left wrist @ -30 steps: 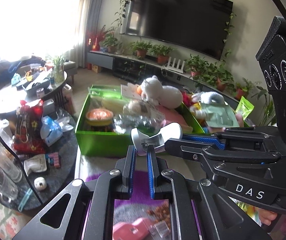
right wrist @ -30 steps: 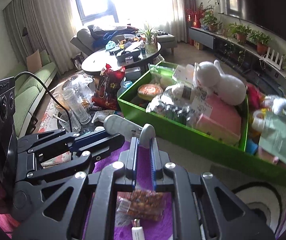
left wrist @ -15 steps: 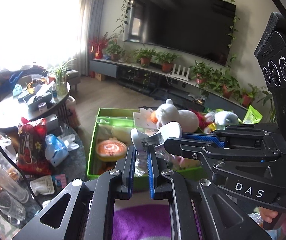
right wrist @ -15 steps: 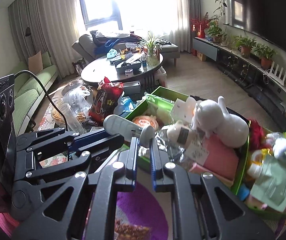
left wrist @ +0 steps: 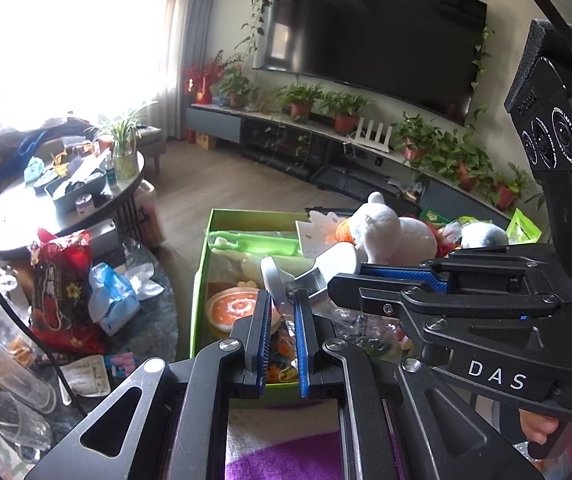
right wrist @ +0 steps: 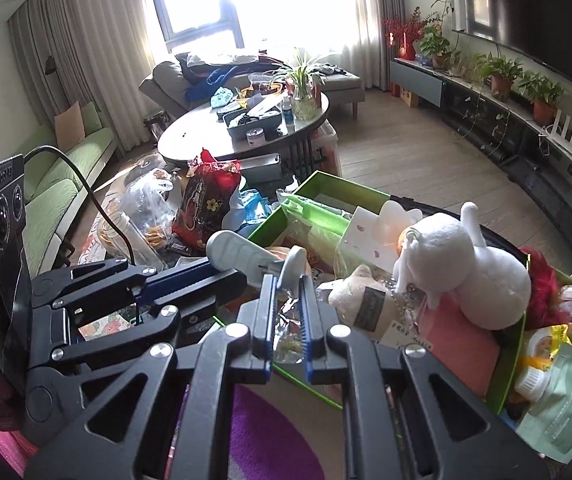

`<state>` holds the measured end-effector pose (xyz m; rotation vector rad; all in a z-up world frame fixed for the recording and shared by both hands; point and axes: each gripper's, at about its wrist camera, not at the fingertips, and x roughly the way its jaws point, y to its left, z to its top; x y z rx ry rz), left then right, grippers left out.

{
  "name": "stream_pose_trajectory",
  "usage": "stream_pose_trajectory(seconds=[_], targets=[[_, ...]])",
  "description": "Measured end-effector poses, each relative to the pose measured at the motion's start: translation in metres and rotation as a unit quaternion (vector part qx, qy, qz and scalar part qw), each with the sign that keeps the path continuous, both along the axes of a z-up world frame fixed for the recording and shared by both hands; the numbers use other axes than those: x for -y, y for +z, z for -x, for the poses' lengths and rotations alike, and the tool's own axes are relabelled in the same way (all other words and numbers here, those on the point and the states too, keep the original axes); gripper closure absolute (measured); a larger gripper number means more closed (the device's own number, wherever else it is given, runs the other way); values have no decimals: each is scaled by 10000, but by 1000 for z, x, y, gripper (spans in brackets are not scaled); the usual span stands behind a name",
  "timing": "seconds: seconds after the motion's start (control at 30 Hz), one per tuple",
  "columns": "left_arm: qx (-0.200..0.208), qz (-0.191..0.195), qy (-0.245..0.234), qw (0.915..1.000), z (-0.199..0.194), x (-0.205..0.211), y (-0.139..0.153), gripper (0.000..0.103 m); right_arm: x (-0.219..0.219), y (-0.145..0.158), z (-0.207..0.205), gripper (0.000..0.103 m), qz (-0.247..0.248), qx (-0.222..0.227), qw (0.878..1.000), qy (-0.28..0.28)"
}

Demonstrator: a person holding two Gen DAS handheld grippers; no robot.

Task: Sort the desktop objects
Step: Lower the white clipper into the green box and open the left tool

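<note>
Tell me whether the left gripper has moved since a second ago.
Yes. The left gripper, shut on the white clip, has moved toward the green box, which has slid down the left wrist view.

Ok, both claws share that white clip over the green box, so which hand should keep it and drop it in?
Probably left. The left claw pinches the white clip above the green box, at its emptier end by the orange bowl; the right claw faces the white plush toy.
</note>
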<state>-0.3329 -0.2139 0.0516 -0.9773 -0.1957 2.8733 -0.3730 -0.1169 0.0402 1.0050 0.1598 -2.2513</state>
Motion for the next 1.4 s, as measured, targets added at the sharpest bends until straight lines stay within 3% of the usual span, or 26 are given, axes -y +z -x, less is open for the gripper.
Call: stream_pose_trajectory(seconds=[0.5,1.4], targets=[[136,56,108,9998,-8,6,-7,93,13,-22,0,90,-93,434,9990,29],[143,74,31,9999,-20,-3,1,93,-2,-4,-24,90,-72,295,9995,-19]])
